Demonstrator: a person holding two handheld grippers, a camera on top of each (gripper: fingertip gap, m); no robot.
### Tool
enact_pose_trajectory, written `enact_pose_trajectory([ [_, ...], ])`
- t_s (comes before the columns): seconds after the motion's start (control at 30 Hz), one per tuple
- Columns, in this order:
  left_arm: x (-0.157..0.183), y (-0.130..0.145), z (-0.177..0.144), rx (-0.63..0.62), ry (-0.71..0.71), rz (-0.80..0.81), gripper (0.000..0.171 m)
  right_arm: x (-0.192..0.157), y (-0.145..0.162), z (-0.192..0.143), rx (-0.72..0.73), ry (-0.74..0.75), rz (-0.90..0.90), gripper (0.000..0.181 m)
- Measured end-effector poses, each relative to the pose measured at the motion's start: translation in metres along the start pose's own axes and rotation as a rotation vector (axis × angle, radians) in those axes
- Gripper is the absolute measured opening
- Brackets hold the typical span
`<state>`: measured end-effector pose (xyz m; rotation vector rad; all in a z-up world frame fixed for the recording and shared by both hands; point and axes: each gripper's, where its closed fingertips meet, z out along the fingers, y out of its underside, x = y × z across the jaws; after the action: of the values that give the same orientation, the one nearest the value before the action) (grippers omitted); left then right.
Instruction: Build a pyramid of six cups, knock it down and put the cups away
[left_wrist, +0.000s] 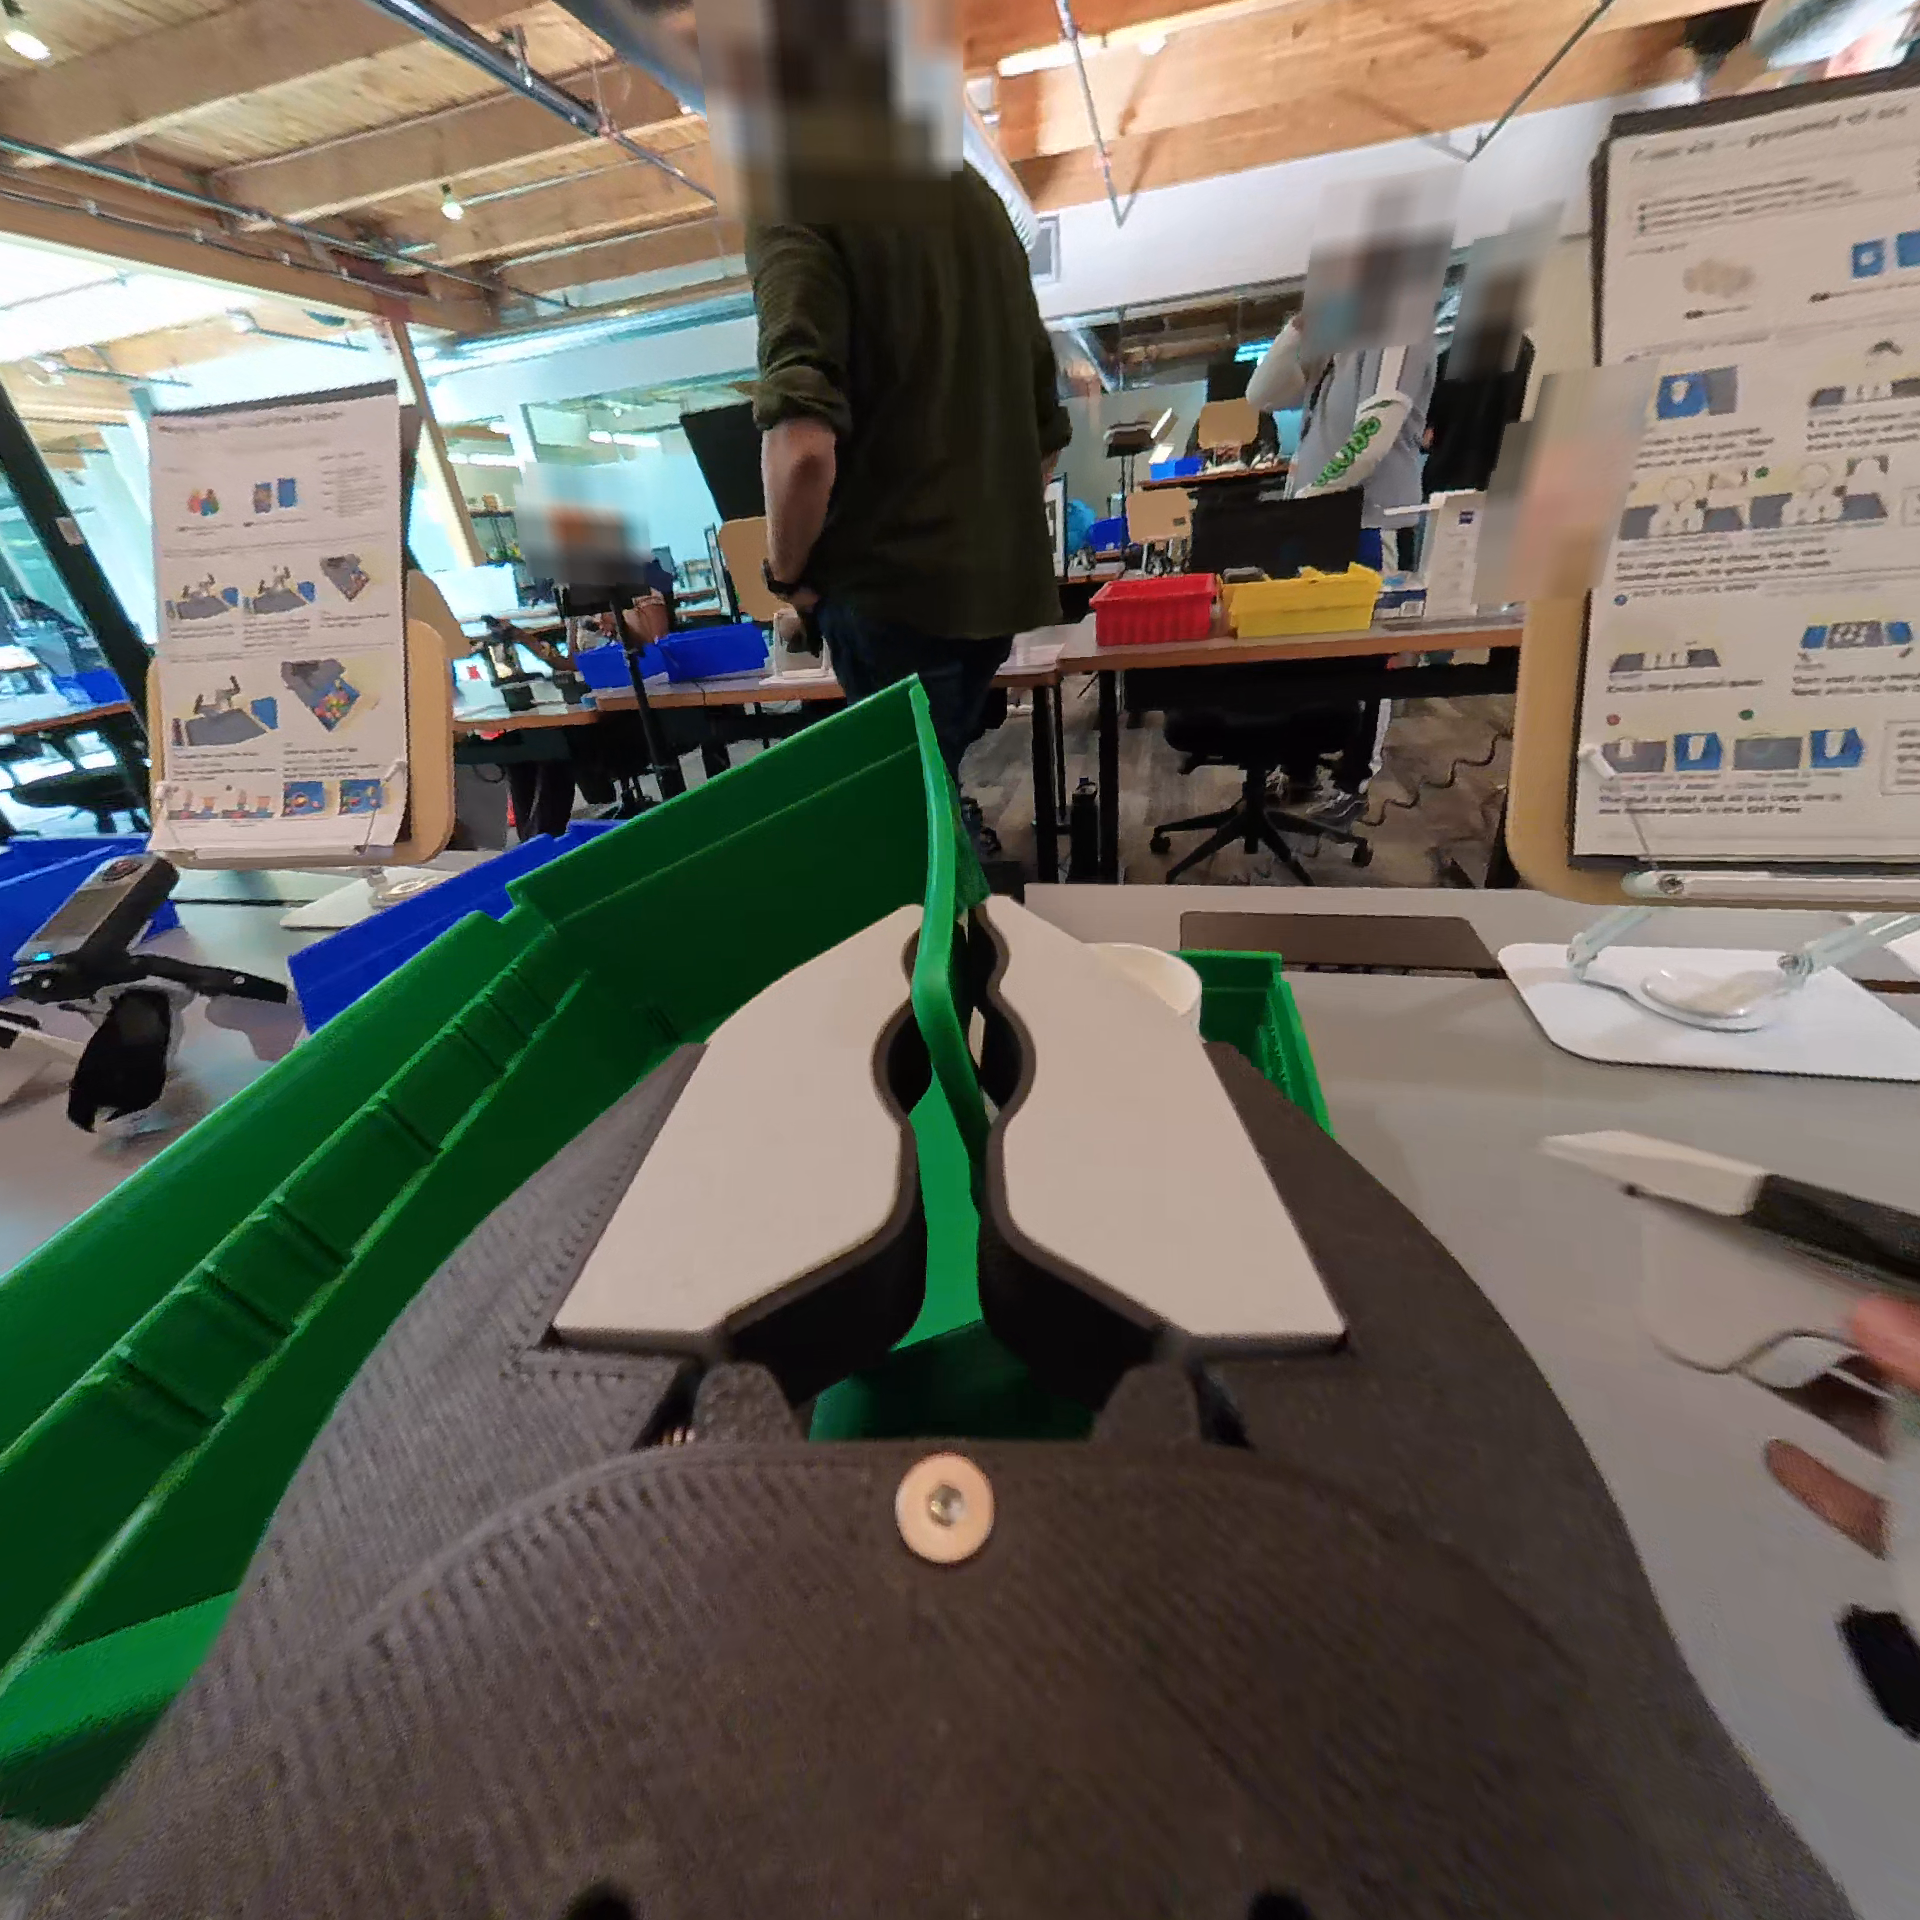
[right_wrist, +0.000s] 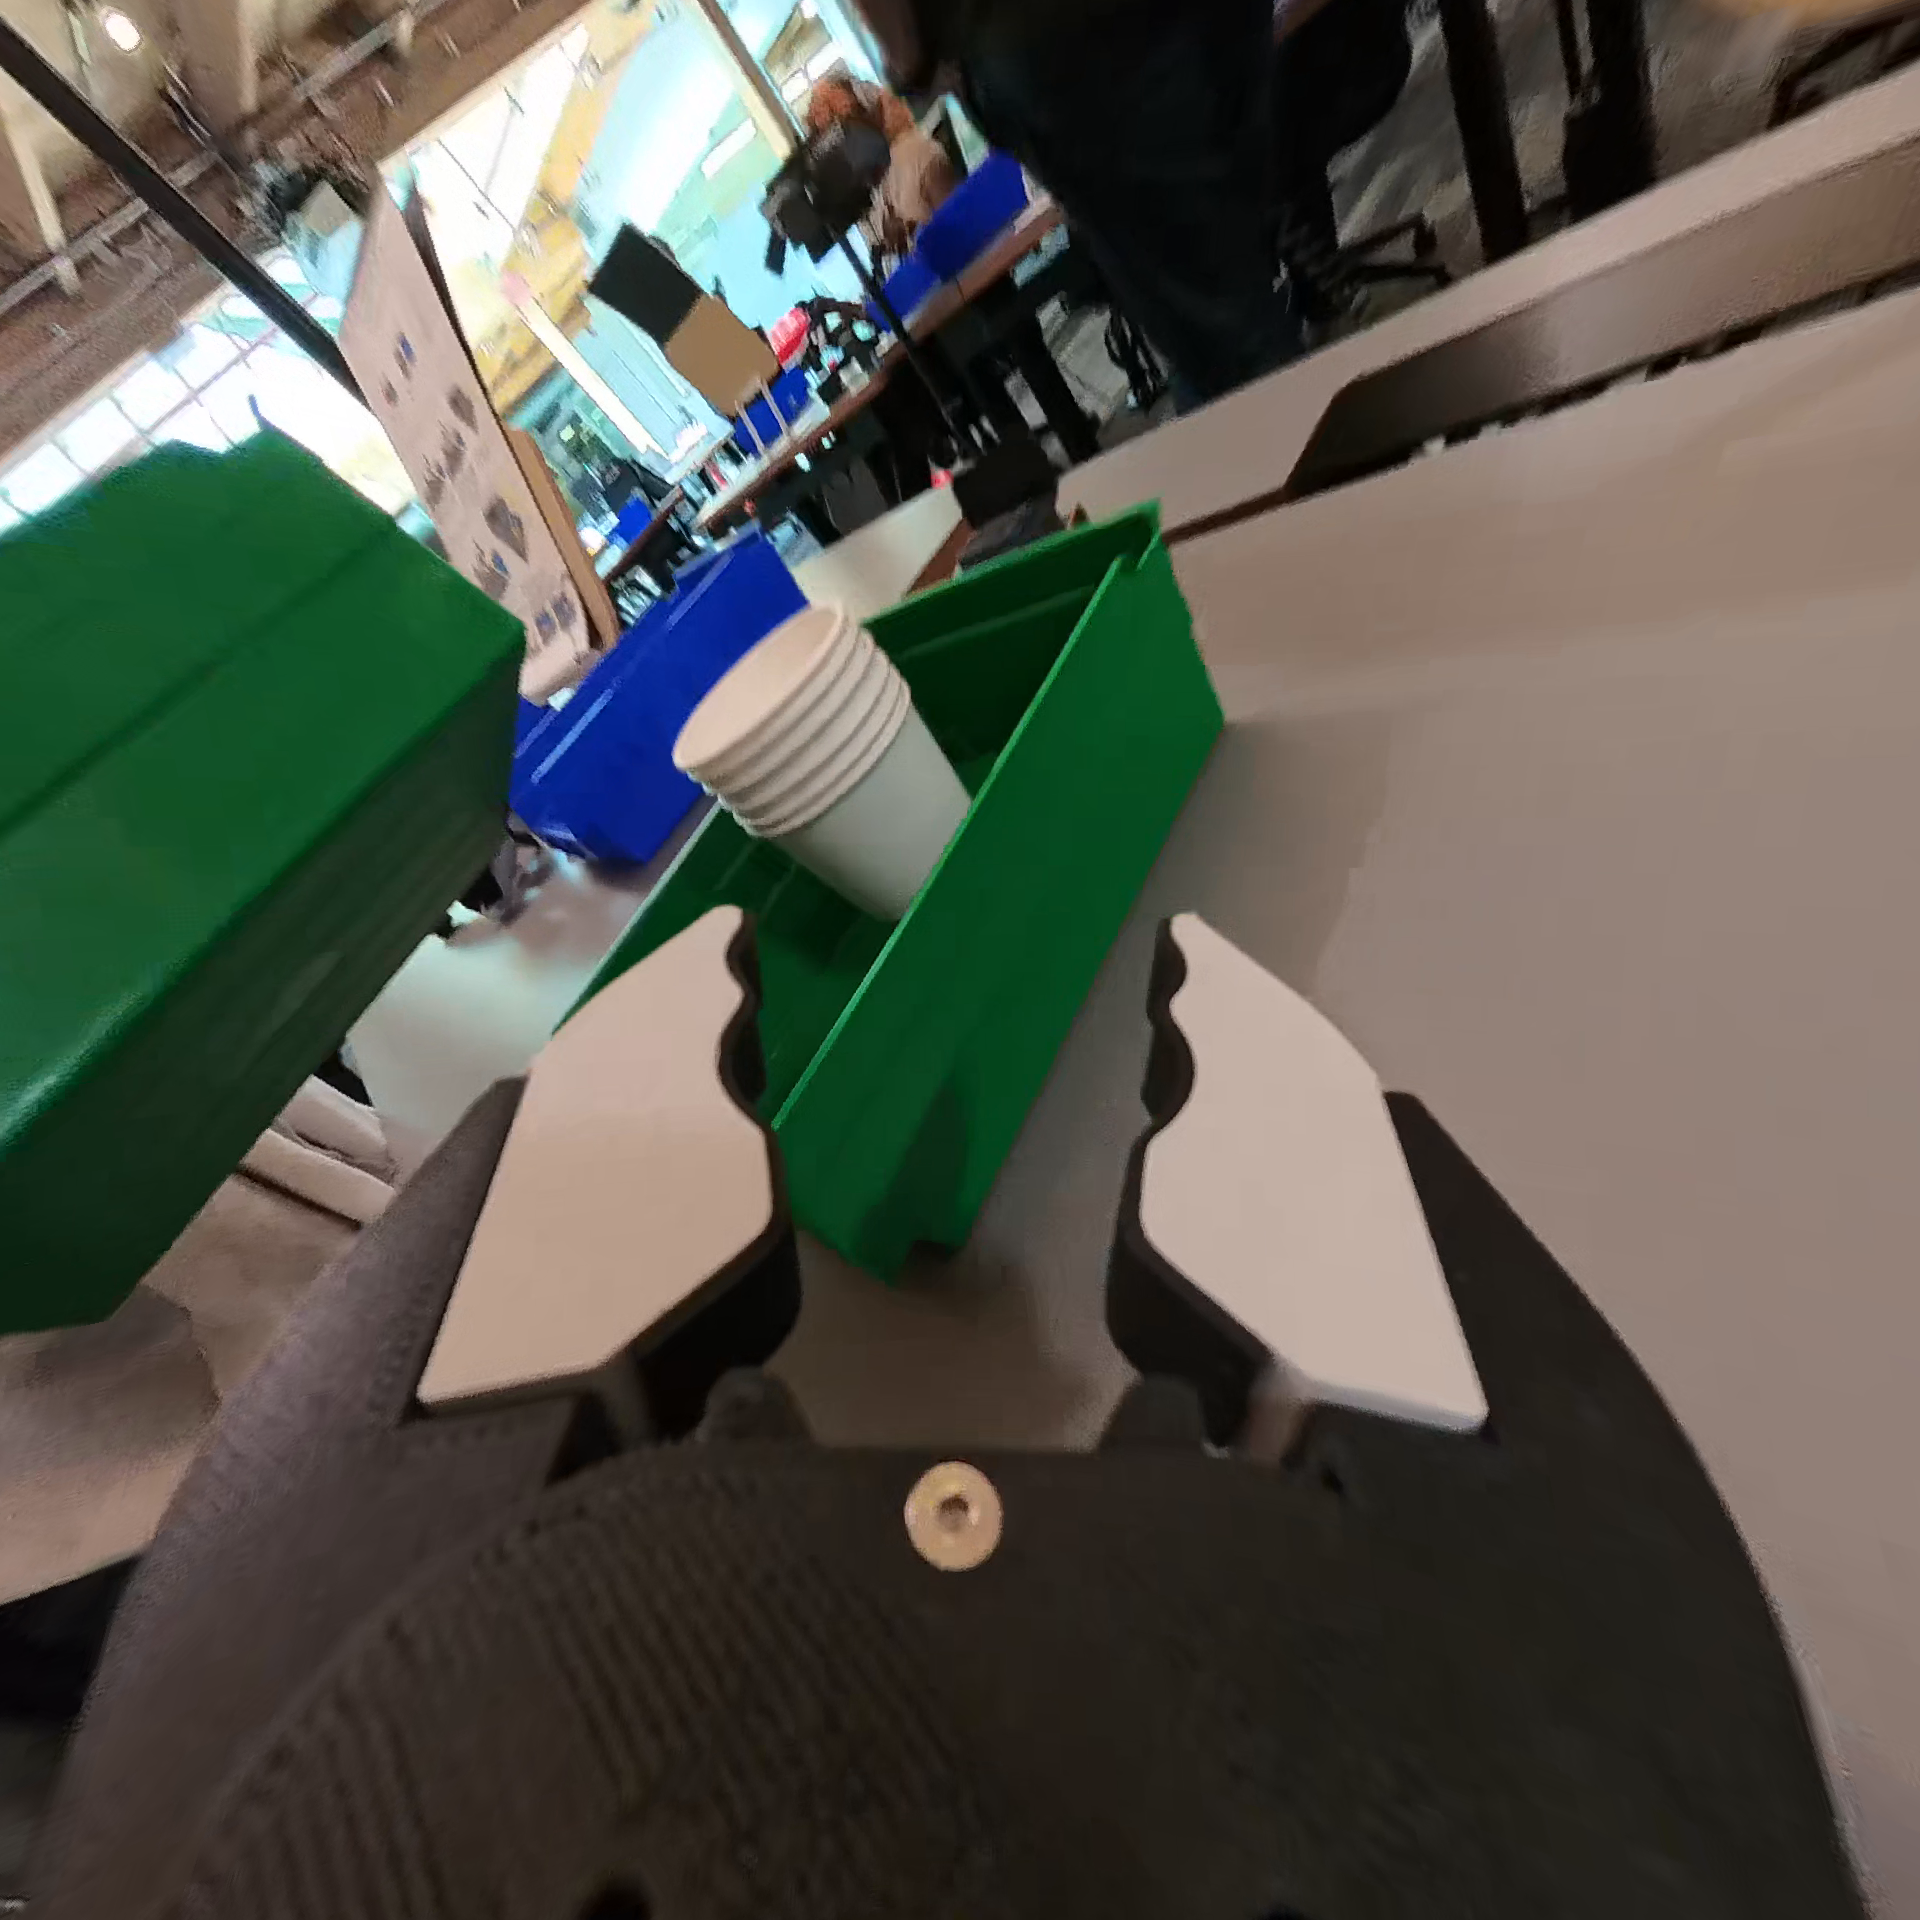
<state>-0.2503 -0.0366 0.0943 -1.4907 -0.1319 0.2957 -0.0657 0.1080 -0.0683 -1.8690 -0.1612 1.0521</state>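
Note:
My left gripper (left_wrist: 948, 925) is shut on the side wall of a green plastic bin (left_wrist: 416, 1091) and holds it tilted above the grey table (left_wrist: 1455, 1143). The same bin fills the left of the right wrist view (right_wrist: 208, 779). A second green bin (right_wrist: 1039, 883) rests on the table and holds a leaning stack of white paper cups (right_wrist: 831, 769). This bin (left_wrist: 1262, 1023) and a cup rim (left_wrist: 1143, 971) show behind my left fingers. My right gripper (right_wrist: 956, 920) is open and empty, just short of the second bin's near corner. One of its fingers (left_wrist: 1662, 1179) shows at the right.
Blue bins (left_wrist: 416, 935) (right_wrist: 644, 727) lie beyond the green ones. Instruction boards on stands are at the left (left_wrist: 275, 623) and right (left_wrist: 1756, 520), the right one on a white base (left_wrist: 1714, 1008). A person in a dark green shirt (left_wrist: 914, 416) stands past the table. A black device (left_wrist: 104, 935) sits far left.

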Motion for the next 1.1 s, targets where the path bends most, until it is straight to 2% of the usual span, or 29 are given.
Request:
enact_pose_trajectory([
  [0.13,0.027,-0.020,-0.007,0.039,0.056,0.043,0.003,0.021,-0.042,-0.059,0.073,-0.027,-0.065,0.071],
  [0.23,0.065,-0.043,-0.017,0.076,0.137,0.077,0.003,0.052,-0.071,-0.113,0.140,0.001,-0.163,0.068],
  [0.33,0.126,-0.057,-0.024,0.114,0.269,0.120,0.003,0.107,-0.093,-0.174,0.222,0.105,-0.223,0.067],
  [0.43,0.201,-0.058,-0.028,0.132,0.436,0.125,0.003,0.171,-0.106,-0.238,0.286,0.225,-0.177,0.066],
  [0.6,0.325,-0.026,-0.035,0.139,0.669,0.066,0.003,0.246,-0.119,-0.328,0.369,0.367,-0.058,0.048],
  [0.7,0.392,0.009,-0.045,0.116,0.787,0.098,0.003,0.265,-0.123,-0.364,0.424,0.457,-0.070,0.045],
  [0.77,0.428,0.032,-0.051,0.093,0.871,0.121,0.003,0.270,-0.116,-0.377,0.412,0.513,-0.105,0.044],
  [0.97,0.497,0.091,-0.065,0.037,1.055,0.137,0.004,0.269,-0.090,-0.401,0.351,0.646,-0.198,0.046],
  [1.1,0.525,0.107,-0.067,0.084,1.076,0.242,0.005,0.265,-0.074,-0.408,0.307,0.681,-0.227,0.046],
])
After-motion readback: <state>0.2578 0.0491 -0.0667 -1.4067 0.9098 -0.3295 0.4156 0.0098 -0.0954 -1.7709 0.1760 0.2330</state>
